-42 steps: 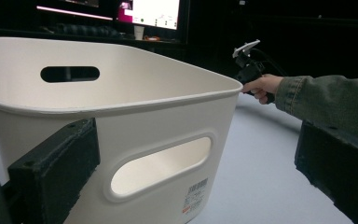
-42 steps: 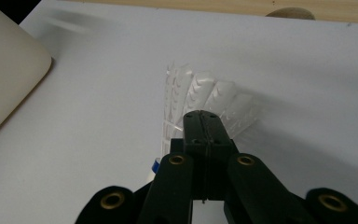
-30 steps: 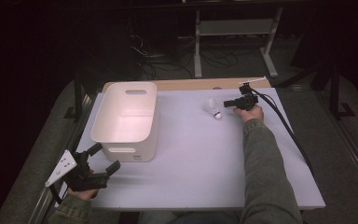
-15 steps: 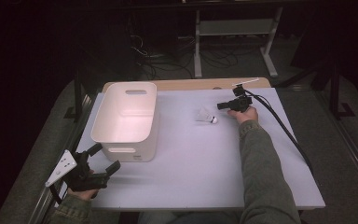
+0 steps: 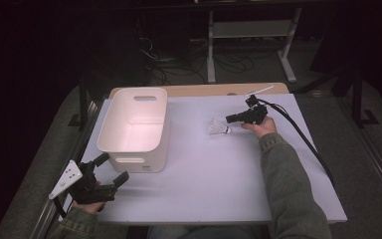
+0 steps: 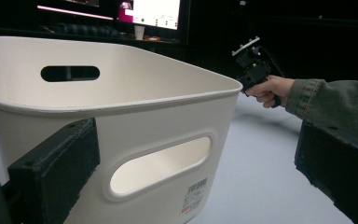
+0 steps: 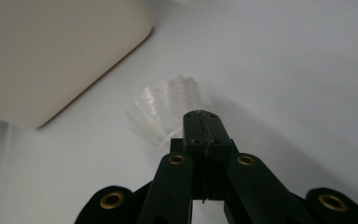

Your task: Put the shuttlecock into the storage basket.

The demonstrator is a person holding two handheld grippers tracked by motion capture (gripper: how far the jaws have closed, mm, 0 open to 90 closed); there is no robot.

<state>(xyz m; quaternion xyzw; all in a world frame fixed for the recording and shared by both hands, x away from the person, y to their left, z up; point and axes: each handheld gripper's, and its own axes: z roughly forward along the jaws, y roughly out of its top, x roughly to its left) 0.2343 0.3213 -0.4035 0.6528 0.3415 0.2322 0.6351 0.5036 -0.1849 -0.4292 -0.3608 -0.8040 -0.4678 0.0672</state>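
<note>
A translucent white shuttlecock [image 5: 219, 128] sits a little right of the table's middle, at the tips of my right gripper [image 5: 230, 119]. In the right gripper view its skirt [image 7: 168, 105] fans out just past the right gripper [image 7: 200, 114], whose jaws are pressed together; the grip spot itself is hidden by the jaws. A white plastic bin [image 5: 108, 124] with handle slots stands empty at the left. My left gripper [image 5: 113, 168] rests open at the table's front left corner, its jaws facing the bin's near wall [image 6: 135, 112], apart from it.
The pale table top [image 5: 204, 184] has a wooden strip [image 5: 204, 89] along its back edge. A black cable [image 5: 303, 139] trails from the right gripper over the right side. Metal rack legs [image 5: 211, 50] and floor cables lie behind the table.
The right gripper has moved left and nearer to the person, and the shuttlecock has moved with it toward the bin. The left gripper has stayed in place.
</note>
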